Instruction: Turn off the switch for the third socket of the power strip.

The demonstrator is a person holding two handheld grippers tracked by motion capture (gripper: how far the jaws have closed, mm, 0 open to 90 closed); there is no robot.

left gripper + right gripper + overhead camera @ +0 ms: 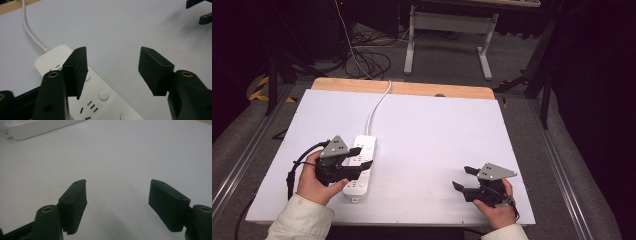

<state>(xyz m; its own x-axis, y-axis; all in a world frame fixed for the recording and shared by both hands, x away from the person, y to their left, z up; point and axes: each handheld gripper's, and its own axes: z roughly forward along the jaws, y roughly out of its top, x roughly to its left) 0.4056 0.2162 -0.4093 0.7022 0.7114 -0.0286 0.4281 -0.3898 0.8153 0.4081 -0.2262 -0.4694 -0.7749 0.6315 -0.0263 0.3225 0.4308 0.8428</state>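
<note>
1. Your left gripper hovers over the power strip at the worktop's near left, jaws spread, nothing pinched.
2. In the left gripper view one jaw covers part of the strip's sockets, and the frame's bottom edge cuts off its near end.
3. The cord runs off the far edge.
4. Your right gripper rests well apart, jaws spread and empty.

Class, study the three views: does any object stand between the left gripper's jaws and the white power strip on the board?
Nothing visible does. The left gripper hangs right over the power strip with its jaws open and nothing between them, while the right gripper sits far across the bare white board.
</note>
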